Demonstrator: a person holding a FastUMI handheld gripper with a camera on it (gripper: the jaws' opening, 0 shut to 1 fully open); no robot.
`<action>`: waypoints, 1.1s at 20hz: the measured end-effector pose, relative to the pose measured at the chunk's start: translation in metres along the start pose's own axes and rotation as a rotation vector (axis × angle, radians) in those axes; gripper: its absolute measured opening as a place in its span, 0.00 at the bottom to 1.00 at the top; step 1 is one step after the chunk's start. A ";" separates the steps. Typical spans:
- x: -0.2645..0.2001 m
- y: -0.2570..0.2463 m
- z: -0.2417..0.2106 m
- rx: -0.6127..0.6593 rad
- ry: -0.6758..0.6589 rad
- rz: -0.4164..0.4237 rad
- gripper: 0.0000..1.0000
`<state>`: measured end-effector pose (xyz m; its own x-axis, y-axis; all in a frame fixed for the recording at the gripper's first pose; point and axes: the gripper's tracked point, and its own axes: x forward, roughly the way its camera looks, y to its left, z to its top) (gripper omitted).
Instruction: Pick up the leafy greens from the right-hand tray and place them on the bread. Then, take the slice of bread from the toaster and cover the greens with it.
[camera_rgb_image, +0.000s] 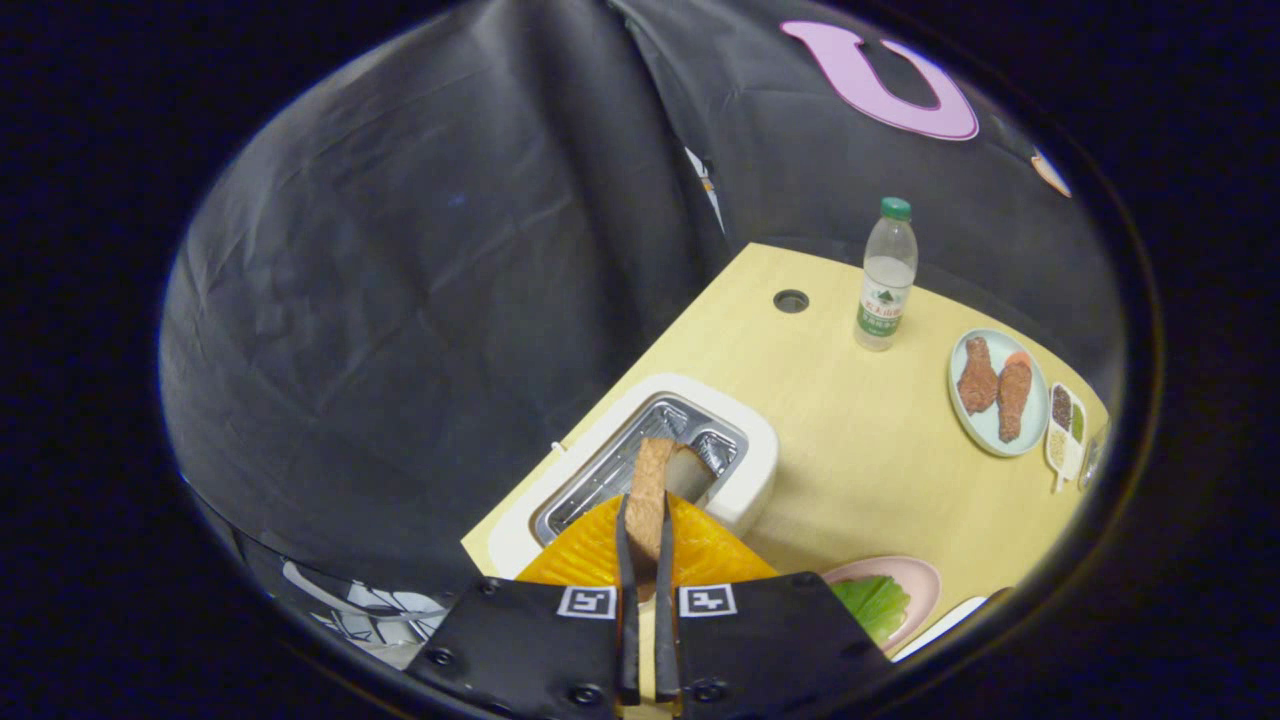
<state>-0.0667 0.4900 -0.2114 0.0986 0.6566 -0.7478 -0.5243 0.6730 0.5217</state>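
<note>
My gripper (646, 530) is nearly closed, both fingers (626, 570) pinching the slice of bread (650, 490) on edge, just above the white toaster (745, 480) on the pale worktop (850, 450). The leafy greens (875, 603) lie on a pink plate (915, 575) to my near right. Farther right stand a water bottle (886, 280) and a blue plate (990, 435) of browned pieces (997, 390).
</note>
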 end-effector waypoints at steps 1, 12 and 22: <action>-0.005 -0.002 0.003 0.016 -0.016 0.012 0.09; -0.063 -0.041 0.001 0.266 -0.163 0.102 0.09; -0.080 -0.098 -0.046 0.389 -0.177 0.027 0.09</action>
<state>-0.0620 0.3556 -0.2219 0.2510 0.7012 -0.6673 -0.1740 0.7108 0.6816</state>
